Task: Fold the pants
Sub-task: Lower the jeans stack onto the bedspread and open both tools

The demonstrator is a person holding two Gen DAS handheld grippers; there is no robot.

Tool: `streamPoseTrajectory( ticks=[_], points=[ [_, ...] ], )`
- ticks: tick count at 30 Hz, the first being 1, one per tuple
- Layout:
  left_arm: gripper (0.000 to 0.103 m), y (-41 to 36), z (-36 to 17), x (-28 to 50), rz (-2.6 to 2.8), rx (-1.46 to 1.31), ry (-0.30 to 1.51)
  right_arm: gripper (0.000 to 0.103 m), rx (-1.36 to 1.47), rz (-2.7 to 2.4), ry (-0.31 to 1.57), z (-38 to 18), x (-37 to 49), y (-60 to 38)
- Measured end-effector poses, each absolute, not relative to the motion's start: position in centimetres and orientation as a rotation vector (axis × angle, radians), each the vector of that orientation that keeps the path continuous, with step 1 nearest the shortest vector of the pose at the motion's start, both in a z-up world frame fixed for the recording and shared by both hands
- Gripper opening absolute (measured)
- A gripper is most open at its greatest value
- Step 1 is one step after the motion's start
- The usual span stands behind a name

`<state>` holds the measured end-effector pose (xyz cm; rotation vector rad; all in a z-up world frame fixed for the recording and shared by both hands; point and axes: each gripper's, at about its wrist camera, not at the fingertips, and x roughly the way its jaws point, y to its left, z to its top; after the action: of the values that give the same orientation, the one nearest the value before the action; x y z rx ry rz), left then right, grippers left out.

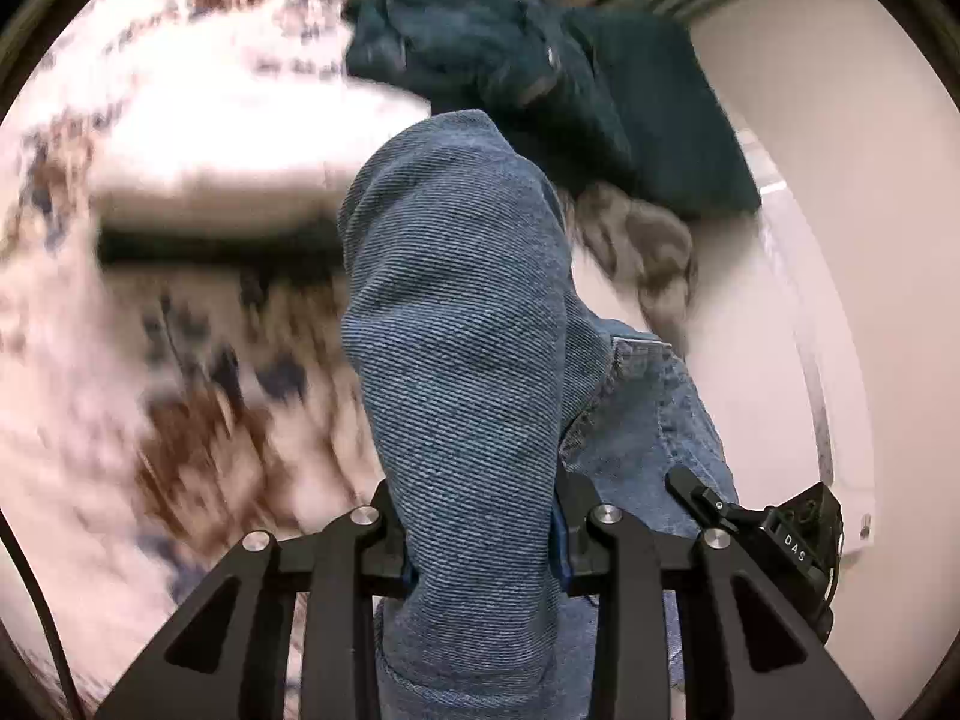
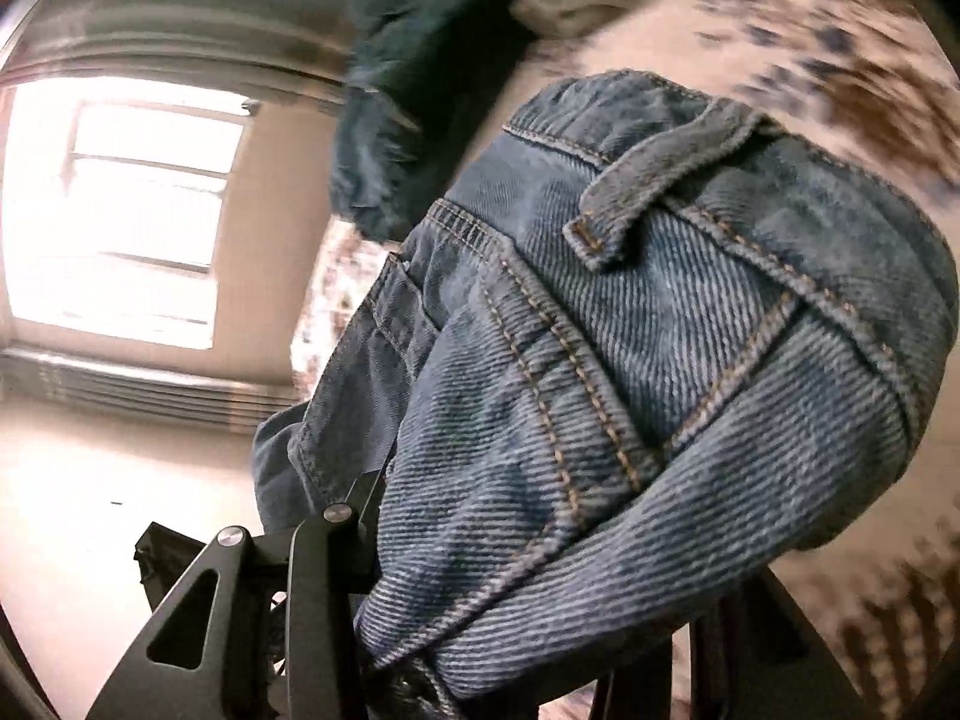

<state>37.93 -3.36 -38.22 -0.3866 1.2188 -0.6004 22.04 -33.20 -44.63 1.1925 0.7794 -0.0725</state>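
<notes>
A pair of blue denim pants [image 1: 462,360] hangs up out of my left gripper [image 1: 480,540], which is shut on a bunched fold of the cloth. In the right wrist view the pants' waistband with a belt loop and orange stitching [image 2: 660,312] fills the frame, and my right gripper [image 2: 540,630] is shut on that cloth; its fingertips are hidden under the denim. The right gripper [image 1: 774,534] shows at the lower right of the left view, close beside the left one. Both hold the pants lifted off the surface.
A blurred floral white, brown and blue bedspread [image 1: 180,360] lies below. Dark green pants [image 1: 540,78] and a grey garment [image 1: 648,246] lie on it farther off. A bright window [image 2: 120,210] and a beige wall [image 1: 840,120] stand beyond.
</notes>
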Motion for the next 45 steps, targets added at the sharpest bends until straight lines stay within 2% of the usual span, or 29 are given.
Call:
streamPoseTrajectory(
  ticks=[5, 8, 16, 21, 25, 28, 30, 32, 33, 34, 35, 39, 40, 42, 45],
  points=[
    [0.028, -0.2, -35.7, 47.2, -0.552, -0.357, 1.174, 0.044, 1.191, 0.008, 0.725, -43.1, 32.4, -30.7],
    [0.028, 1.9, -36.0, 52.2, -0.530, -0.338, 1.154, 0.044, 1.187, 0.044, 0.718, -43.6, 39.4, -28.5],
    [0.028, 8.1, -42.2, 65.4, -0.511, -0.378, 1.183, 0.044, 1.117, 0.071, 0.736, -47.0, 53.5, -22.6],
    [0.029, 10.6, -47.3, 70.6, -0.502, -0.418, 1.273, 0.044, 1.089, 0.038, 0.781, -50.6, 56.5, -19.5],
    [0.033, 11.4, -51.6, 70.2, -0.496, -0.410, 1.352, 0.047, 1.065, 0.007, 0.847, -53.5, 56.1, -18.4],
    [0.037, 12.3, -51.7, 69.3, -0.511, -0.493, 1.347, 0.048, 1.096, 0.062, 0.891, -54.7, 54.8, -19.1],
    [0.048, 12.7, -50.8, 68.4, -0.477, -0.508, 1.350, 0.054, 1.129, 0.064, 0.907, -54.8, 54.2, -20.0],
    [0.052, 12.9, -49.2, 66.6, -0.452, -0.483, 1.332, 0.066, 1.173, 0.052, 0.933, -54.4, 53.1, -20.8],
    [0.059, 12.7, -48.1, 64.9, -0.445, -0.440, 1.305, 0.068, 1.182, 0.029, 0.932, -53.8, 52.3, -21.4],
    [0.063, 12.7, -47.2, 63.7, -0.427, -0.397, 1.273, 0.068, 1.179, 0.022, 0.922, -53.4, 51.3, -21.6],
    [0.069, 12.9, -46.7, 62.8, -0.415, -0.378, 1.249, 0.073, 1.168, 0.008, 0.922, -53.0, 51.2, -21.2],
    [0.069, 12.9, -47.3, 59.8, -0.381, -0.350, 1.250, 0.078, 1.076, -0.105, 0.930, -51.0, 49.5, -22.6],
    [0.069, 12.9, -48.2, 59.2, -0.351, -0.322, 1.272, 0.082, 1.045, -0.140, 0.972, -51.3, 49.6, -22.9],
    [0.076, 13.4, -49.7, 58.7, -0.330, -0.332, 1.288, 0.085, 0.991, -0.194, 1.047, -52.1, 48.9, -23.3],
    [0.079, 13.1, -50.4, 58.1, -0.298, -0.318, 1.297, 0.088, 0.918, -0.234, 1.119, -52.3, 48.7, -23.8]
  ],
)
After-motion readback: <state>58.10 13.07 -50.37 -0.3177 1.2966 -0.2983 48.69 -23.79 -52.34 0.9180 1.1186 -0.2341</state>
